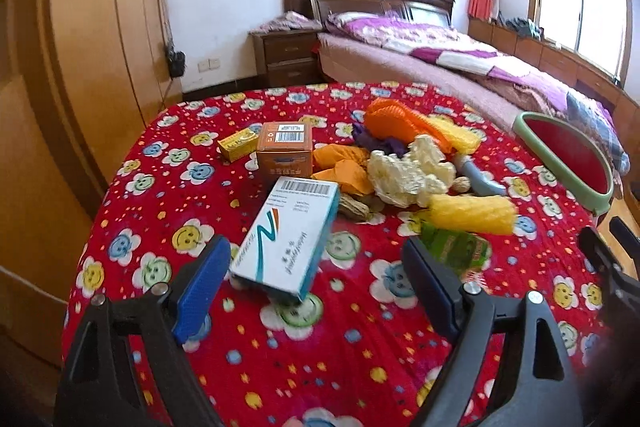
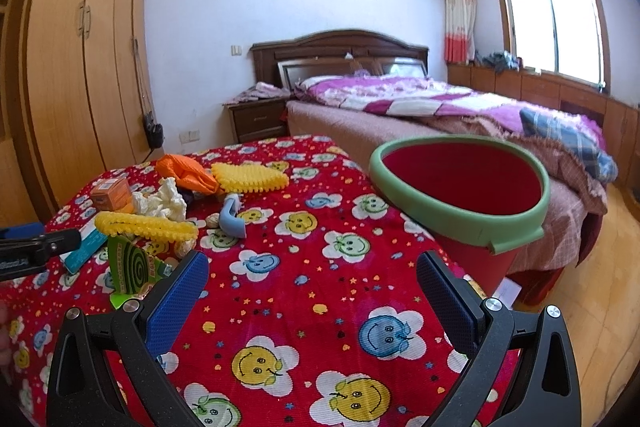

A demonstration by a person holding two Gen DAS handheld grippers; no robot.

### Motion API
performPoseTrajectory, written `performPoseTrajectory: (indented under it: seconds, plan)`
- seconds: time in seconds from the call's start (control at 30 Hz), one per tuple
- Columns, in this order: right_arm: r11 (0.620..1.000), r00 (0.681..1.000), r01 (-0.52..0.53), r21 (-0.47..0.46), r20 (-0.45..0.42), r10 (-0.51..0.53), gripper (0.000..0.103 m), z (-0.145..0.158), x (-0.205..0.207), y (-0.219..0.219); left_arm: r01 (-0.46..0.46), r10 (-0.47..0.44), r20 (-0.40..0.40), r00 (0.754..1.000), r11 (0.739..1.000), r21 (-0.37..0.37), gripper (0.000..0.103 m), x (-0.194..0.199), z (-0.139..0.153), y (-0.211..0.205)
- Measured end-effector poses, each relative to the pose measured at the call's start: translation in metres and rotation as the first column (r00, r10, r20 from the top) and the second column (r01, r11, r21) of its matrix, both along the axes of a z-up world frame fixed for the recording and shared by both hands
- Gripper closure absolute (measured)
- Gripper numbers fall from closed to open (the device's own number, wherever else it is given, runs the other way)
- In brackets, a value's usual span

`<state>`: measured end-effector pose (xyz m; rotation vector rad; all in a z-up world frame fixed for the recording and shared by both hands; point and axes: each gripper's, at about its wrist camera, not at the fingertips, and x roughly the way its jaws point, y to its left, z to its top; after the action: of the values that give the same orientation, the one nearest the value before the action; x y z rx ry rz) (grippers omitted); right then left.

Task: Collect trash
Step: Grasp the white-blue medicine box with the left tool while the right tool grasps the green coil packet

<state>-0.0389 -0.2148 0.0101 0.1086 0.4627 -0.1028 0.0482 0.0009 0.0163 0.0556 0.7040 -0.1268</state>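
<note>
White-and-teal medicine box (image 1: 286, 241), barcode end up, tilted on floral tablecloth (image 1: 320, 347)

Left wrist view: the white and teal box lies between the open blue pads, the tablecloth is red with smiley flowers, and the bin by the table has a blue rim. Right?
Not quite. The bin has a green rim, not blue; the right wrist view shows it best. The white and teal box between the left gripper pads and the red tablecloth are as stated.
</note>
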Motion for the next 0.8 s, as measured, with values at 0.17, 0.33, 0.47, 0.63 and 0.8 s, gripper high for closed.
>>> performPoseTrajectory:
  seconds: [0.17,0.33,0.47,0.63,0.8]
  plan:
    - [1.000,0.999,-0.004,0.029,-0.039,0.005,0.000,0.001,0.006,-0.003,0.015,-0.014,-0.084,0.996,1.000,0.011,0.022,0.028,-0.009,0.008]
    - [0.999,0.996,-0.030,0.031,-0.078,0.032,0.000,0.005,0.011,0.004,0.019,-0.021,-0.175,0.984,1.000,-0.015,0.031,0.044,-0.024,0.015]
    - [0.997,0.989,-0.062,0.038,-0.134,0.066,0.000,0.007,0.014,0.014,0.015,-0.029,-0.201,0.979,0.997,-0.072,0.049,0.045,-0.029,0.020]
    - [0.991,0.973,-0.115,0.061,-0.192,0.125,0.000,0.010,0.017,0.026,0.045,-0.061,-0.148,0.987,0.993,-0.108,0.052,0.031,-0.015,0.022]
    - [0.977,0.946,-0.197,0.087,-0.243,0.212,0.000,0.012,0.023,0.047,0.033,-0.050,-0.120,0.992,0.990,-0.137,0.052,0.017,-0.006,0.028]
